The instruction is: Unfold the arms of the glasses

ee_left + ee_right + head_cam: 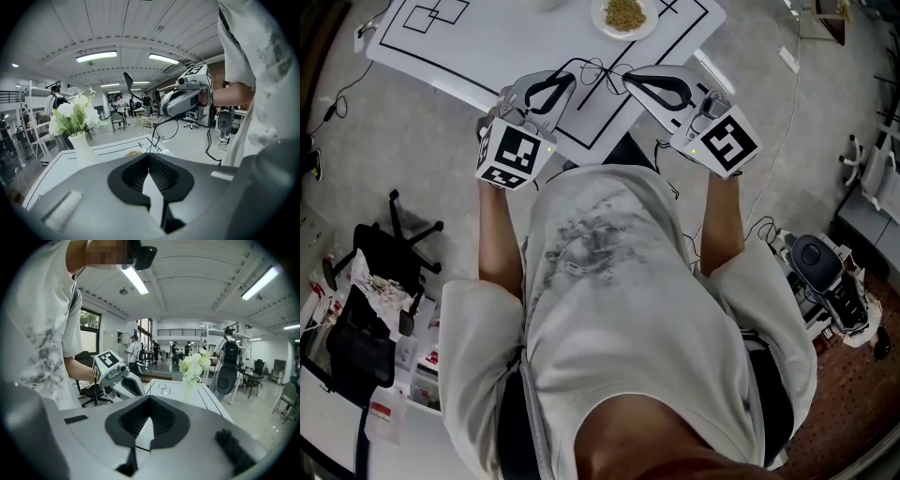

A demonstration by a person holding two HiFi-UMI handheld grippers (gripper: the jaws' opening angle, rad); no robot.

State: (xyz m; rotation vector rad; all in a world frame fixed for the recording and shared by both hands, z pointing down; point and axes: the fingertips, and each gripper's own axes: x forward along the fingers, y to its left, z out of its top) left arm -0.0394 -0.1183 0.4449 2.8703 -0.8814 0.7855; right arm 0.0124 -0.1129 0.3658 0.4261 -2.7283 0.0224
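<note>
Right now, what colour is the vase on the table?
White vase, holding white flowers; it shows best in the left gripper view.

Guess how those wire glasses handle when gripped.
The glasses look like thin dark wire, so probably very light and easily bent. Such thin rims likely slip or twist between jaws; grip gently.

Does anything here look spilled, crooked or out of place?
Nothing stands out. The plate holds its grains on the white table, the flower vase stands upright, and the thin glasses are held between the left gripper and right gripper.
</note>
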